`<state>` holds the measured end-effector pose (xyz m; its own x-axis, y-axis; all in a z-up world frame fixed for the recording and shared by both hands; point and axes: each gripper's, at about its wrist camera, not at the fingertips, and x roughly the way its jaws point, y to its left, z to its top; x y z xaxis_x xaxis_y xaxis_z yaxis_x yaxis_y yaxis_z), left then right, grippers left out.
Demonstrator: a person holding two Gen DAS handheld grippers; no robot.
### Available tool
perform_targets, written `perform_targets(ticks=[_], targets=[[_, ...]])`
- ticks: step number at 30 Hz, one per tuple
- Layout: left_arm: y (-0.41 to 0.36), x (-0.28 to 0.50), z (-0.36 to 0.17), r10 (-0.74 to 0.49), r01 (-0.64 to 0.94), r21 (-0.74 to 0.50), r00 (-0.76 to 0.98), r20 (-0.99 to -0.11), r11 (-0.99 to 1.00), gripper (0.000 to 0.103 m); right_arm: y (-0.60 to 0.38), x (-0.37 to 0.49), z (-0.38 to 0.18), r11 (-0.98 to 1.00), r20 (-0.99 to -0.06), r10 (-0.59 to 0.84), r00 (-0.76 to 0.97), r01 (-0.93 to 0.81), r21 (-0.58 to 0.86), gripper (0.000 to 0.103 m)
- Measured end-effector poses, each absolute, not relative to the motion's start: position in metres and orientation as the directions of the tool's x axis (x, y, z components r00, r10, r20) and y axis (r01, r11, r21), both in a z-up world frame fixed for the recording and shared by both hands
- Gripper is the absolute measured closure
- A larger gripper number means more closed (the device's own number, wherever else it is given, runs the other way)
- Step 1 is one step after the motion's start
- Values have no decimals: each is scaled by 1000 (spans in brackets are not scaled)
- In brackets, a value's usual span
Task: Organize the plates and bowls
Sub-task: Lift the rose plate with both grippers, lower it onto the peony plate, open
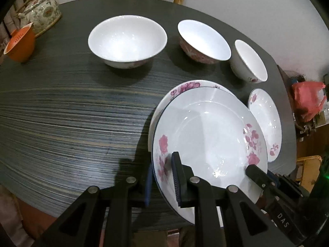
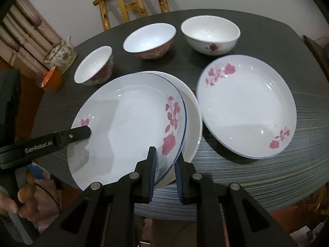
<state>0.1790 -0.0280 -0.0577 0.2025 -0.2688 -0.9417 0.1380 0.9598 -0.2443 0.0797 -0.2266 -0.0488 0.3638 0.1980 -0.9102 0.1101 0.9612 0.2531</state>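
Two claws, left (image 1: 163, 177) and right (image 2: 165, 173), clamped on opposite rims of one plate (image 2: 127, 127), held above another near counter (image 1: 72, 113) edge. Best kept level, lowered centred, released together.

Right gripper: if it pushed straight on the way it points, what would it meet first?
Likely the plate underneath, just past the held plate its jaws pinch; depth is unclear.

Our right gripper (image 2: 165, 164) is clamped on the near rim of the rose plate (image 2: 127, 127), with our left gripper (image 2: 82, 132) gripping its far-left rim. Under it sits another plate (image 2: 193, 119). A third plate (image 2: 246, 111) lies to the right, three bowls (image 2: 149, 40) beyond.
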Motion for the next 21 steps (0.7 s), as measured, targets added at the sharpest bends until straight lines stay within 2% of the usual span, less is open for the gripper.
perform_targets(ticks=[16,21], targets=[[-34,176,-52,-221,144,-195,197,-955,970,86,-240,91,-67,946,-904,238,354,124,298,85],[-39,179,-54,-201,143,-177,180,-963,974,86,-239,92,-68,943,-904,249,347,126,308,81]])
